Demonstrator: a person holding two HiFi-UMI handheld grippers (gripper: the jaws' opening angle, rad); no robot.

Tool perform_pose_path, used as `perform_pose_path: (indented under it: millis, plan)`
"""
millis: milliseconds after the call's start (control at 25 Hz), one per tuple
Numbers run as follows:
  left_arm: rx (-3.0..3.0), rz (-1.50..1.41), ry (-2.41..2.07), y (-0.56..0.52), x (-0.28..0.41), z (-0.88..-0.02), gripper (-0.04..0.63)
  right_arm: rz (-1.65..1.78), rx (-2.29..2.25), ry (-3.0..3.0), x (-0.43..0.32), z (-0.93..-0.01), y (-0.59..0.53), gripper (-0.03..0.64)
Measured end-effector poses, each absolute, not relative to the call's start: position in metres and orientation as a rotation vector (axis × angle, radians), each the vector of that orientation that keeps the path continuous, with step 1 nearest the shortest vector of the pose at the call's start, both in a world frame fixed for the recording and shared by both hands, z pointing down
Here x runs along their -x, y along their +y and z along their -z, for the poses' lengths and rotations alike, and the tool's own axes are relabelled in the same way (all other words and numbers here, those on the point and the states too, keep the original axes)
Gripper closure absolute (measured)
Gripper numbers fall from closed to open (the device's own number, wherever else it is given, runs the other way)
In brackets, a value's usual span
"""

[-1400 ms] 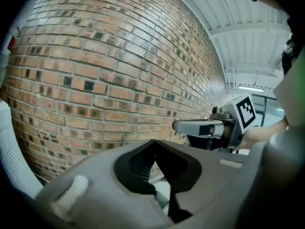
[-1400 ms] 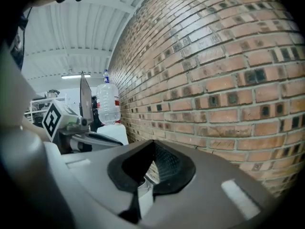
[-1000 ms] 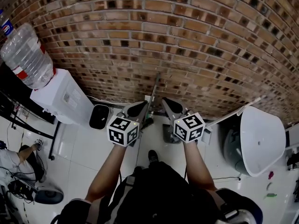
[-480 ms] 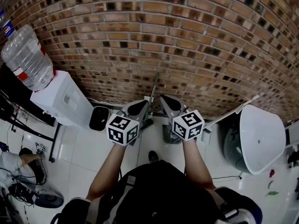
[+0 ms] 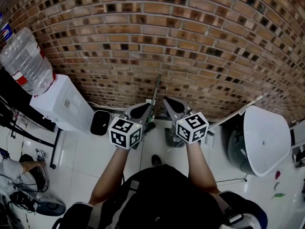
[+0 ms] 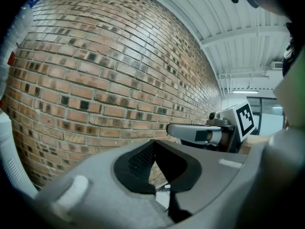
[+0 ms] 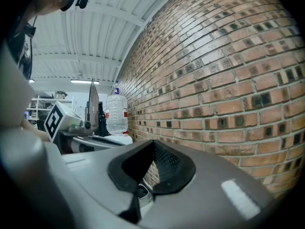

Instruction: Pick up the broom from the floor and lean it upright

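Changed: pretty much nothing since a second back, broom handle [image 5: 157,87] parked in the same spot, both grippers hanging beside it as before.
Broom: already upright, leaning on the brick wall [image 5: 200,42] at 12 o'clock; lower end hidden behind the grippers.
Left gripper [image 5: 144,108]: at 7 o'clock of the handle, just beside it, clenched on nothing; contact not clear.
Right gripper [image 5: 170,103]: at 5 o'clock, near, likewise closed and empty.
Meaning: probably job basically done, only backing off without bumping it left.
Risk: smooth tiled floor [image 5: 95,151], so might slide if nudged.
Around: water dispenser [image 5: 59,106] at 9 o'clock, well apart.
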State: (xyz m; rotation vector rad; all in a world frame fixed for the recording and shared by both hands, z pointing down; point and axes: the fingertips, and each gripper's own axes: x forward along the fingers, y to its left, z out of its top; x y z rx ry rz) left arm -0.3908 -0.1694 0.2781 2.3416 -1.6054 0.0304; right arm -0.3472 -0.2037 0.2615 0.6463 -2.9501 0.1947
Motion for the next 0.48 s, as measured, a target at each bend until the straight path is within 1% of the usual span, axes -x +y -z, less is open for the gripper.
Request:
perform_pose_path:
  millis: [480]
  plan:
    - [-2.359, -0.030, -1.602, -0.1733, 0.3912, -0.2733, 0.595, -0.188, -0.665, -2.950, 0.3487, -0.2598, -0.2079, 0.614]
